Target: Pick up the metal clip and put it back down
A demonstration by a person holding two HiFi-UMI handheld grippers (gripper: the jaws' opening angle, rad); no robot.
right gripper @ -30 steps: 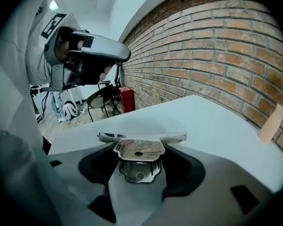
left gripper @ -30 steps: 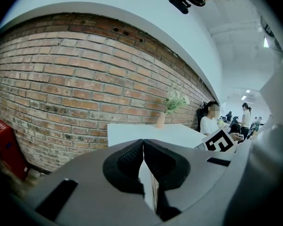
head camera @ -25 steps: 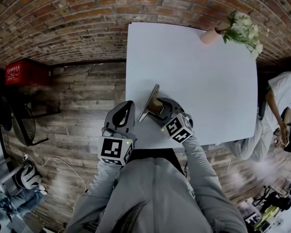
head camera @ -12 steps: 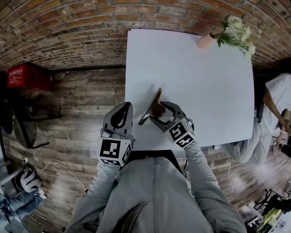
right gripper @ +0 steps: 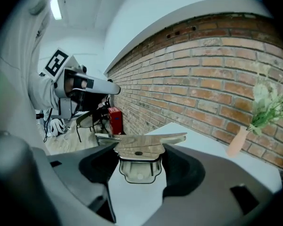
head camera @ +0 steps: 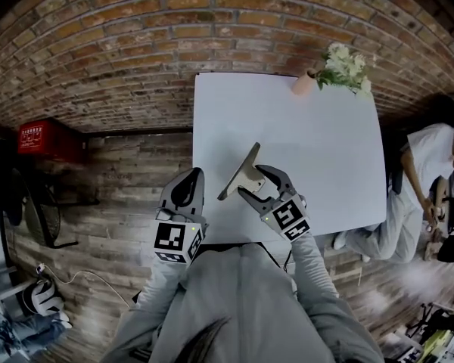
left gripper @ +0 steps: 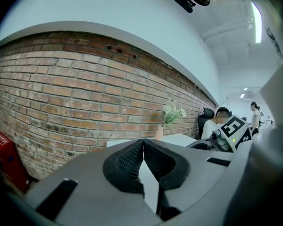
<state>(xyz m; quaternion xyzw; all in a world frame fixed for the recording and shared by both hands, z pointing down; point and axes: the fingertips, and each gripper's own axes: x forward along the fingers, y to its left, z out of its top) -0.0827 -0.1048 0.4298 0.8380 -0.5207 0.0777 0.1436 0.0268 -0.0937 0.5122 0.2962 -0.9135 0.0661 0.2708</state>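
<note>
Head view: right tool (head camera: 254, 182) grips metal clip (head camera: 242, 169); long axis slants far-right.

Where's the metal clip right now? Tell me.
In the head view, the metal clip is gripped in the right tool, over the near left part of the white table, just right of the left tool.

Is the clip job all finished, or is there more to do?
Not finished, about halfway. Done: the grab. The right gripper is shut on the metal clip, and the clip looks held just above the white table. In hand: holding it up. The left gripper is shut with nothing in it. Left to do: set the clip back on the table and let go.
</note>
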